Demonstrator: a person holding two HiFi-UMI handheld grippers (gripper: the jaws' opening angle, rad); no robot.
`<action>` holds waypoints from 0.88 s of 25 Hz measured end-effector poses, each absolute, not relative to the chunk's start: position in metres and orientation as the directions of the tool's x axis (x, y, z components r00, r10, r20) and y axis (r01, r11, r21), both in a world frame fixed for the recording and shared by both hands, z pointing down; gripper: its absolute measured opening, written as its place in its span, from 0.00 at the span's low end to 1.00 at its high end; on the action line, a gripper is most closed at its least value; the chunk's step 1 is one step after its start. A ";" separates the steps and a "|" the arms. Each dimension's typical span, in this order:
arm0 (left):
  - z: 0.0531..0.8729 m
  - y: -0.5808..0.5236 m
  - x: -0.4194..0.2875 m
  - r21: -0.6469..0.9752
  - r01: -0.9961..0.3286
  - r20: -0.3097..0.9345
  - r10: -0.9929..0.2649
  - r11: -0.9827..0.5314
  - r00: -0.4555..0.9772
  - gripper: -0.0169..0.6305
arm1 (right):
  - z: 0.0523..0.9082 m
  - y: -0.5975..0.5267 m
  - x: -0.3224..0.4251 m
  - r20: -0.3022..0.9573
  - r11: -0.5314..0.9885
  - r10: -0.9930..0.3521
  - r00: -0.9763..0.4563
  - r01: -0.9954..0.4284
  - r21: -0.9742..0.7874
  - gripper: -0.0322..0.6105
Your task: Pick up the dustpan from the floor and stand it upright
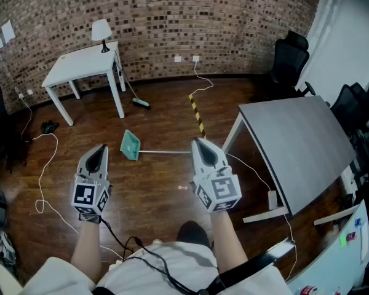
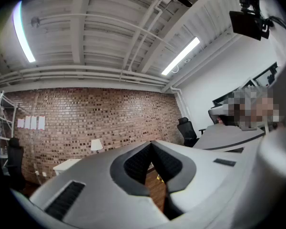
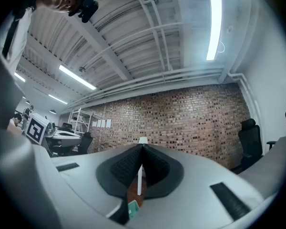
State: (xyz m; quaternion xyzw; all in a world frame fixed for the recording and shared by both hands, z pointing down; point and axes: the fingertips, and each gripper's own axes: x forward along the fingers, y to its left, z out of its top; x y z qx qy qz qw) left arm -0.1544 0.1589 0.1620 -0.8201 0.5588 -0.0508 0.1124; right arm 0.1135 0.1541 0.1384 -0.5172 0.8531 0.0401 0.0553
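A teal dustpan (image 1: 130, 145) lies flat on the wooden floor, and its long thin handle (image 1: 166, 152) runs off to the right. Both grippers hang in the air well above it, pointing roughly level. My left gripper (image 1: 100, 147) is shut and holds nothing; the head view shows it just left of the pan. My right gripper (image 1: 200, 141) is also shut and empty, above the far end of the handle. In the right gripper view a sliver of the teal dustpan (image 3: 132, 209) shows below the closed jaws. The left gripper view shows only closed jaws (image 2: 151, 146) and the brick wall.
A white table (image 1: 86, 63) with a lamp stands at the back left, and a teal-headed broom (image 1: 137, 99) leans by it. A grey table (image 1: 301, 146) stands on the right. Black office chairs (image 1: 289, 60) are at the back right. White cables (image 1: 46, 165) and a yellow-black strip (image 1: 197, 115) lie on the floor.
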 end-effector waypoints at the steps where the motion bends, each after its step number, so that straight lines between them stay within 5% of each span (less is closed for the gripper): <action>1: 0.163 0.153 -0.159 -0.241 -0.909 -0.042 -0.932 -0.341 0.361 0.05 | 0.141 0.148 0.111 -0.135 0.466 -0.876 -0.464 -0.885 0.015 0.02; 22: 0.130 -0.155 -0.116 -0.241 -0.940 -0.150 -0.947 -0.243 0.284 0.05 | 0.107 -0.191 0.159 -0.215 0.556 -0.810 -0.546 -0.831 0.015 0.02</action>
